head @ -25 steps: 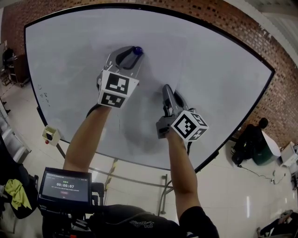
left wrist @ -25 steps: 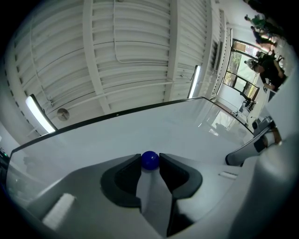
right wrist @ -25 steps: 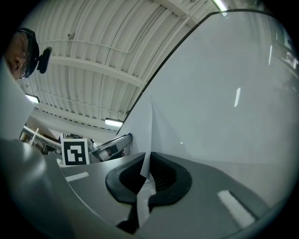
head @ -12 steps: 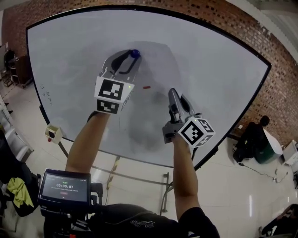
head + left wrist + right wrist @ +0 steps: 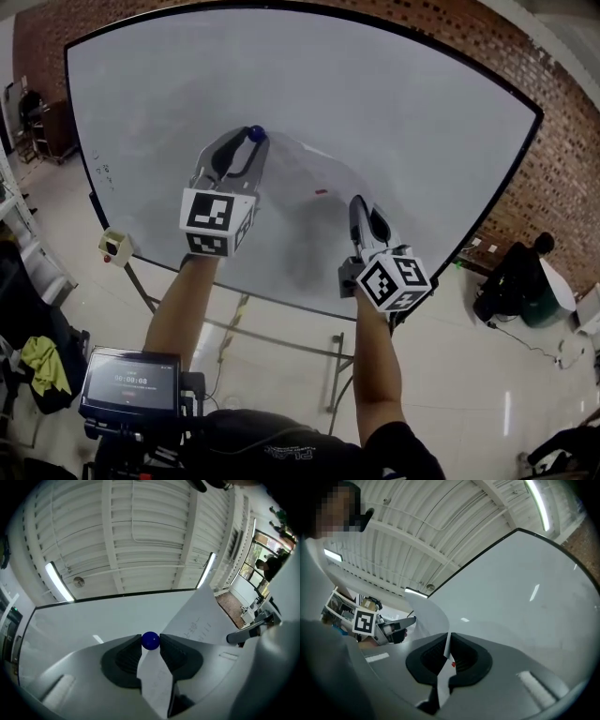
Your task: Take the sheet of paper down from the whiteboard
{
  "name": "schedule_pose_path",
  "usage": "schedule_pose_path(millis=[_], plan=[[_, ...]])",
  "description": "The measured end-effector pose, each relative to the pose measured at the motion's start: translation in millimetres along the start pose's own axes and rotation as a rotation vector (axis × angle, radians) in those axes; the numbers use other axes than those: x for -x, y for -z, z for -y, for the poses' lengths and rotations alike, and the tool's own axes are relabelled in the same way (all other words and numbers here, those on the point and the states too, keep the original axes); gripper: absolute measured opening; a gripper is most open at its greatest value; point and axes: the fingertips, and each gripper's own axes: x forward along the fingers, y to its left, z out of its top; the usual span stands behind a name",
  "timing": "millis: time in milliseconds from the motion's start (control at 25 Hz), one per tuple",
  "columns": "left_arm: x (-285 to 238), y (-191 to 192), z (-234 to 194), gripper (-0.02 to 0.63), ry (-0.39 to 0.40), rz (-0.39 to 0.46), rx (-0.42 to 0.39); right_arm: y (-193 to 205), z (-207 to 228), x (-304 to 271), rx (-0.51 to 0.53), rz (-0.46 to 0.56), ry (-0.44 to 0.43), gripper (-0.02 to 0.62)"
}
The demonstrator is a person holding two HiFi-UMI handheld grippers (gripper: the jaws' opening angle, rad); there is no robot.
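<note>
The white sheet of paper (image 5: 314, 173) curls away from the whiteboard (image 5: 431, 122) between my two grippers. My left gripper (image 5: 251, 141) is shut on a blue ball magnet (image 5: 255, 133) at the sheet's upper left corner. In the left gripper view the magnet (image 5: 150, 640) sits pinched between the pads, with the paper (image 5: 199, 620) running under it and off to the right. My right gripper (image 5: 359, 202) is shut on the sheet's lower right edge. The right gripper view shows the paper (image 5: 426, 613) caught edge-on between the closed pads, and a small red mark by it.
The whiteboard stands on a metal frame (image 5: 333, 366) before a brick wall (image 5: 553, 159). A small box (image 5: 114, 246) hangs at the board's lower left. A person (image 5: 516, 277) sits at the right. A screen device (image 5: 131, 380) is mounted below my arms.
Both grippers have come down and back from the board. The sheet, flat against the board before, now bows out from it between them.
</note>
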Motion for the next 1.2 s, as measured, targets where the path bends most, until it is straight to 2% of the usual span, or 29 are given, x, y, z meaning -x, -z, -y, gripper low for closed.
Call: schedule_pose_path(millis=[160,320,560,680,880,1200], plan=[[35,33,14,0.123,-0.018,-0.070,0.051,31,6,23,0.018,-0.056,0.051,0.014],[57,68,33,0.123,0.003,-0.151,0.088,56,13,44,0.017,-0.097,0.107,0.014],[94,100,46,0.123,0.030,-0.218,0.162,76,2,76,0.078,-0.137,0.195,0.014],[117,117,49,0.123,0.058,-0.249,0.201,86,-15,91,0.104,-0.167,0.246,0.014],[154,130,46,0.123,0.077,-0.288,0.207,102,-42,116,0.125,-0.210,0.315,0.014],[244,142,36,0.123,0.109,-0.341,0.257,128,-119,161,0.168,-0.265,0.383,0.014]])
